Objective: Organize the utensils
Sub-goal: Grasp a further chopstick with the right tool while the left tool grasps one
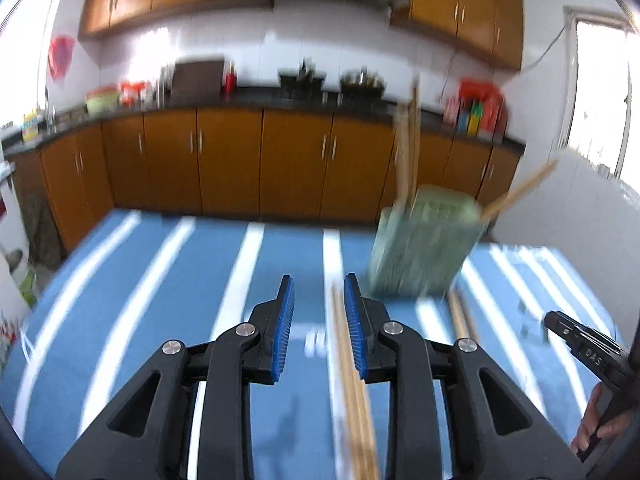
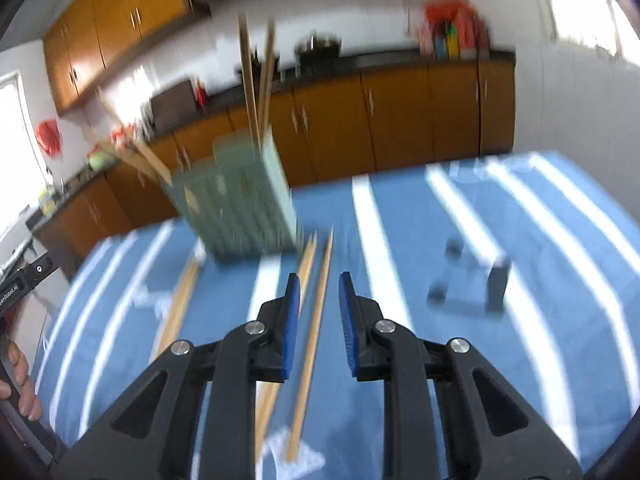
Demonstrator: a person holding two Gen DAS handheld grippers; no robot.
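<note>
Kitchen table, striped blue cloth [image 1: 280, 256]. Both the left gripper [image 1: 319, 308] and right gripper [image 2: 319, 304] hang open, empty, over loose chopsticks [image 2: 316, 320]; next, probably lift one into the green holder [image 2: 240, 204].

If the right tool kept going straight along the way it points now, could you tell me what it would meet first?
Probably the loose chopsticks lying on the striped cloth between the right tool's open jaws. The green holder sits left of that line, though blur makes depth uncertain.
</note>
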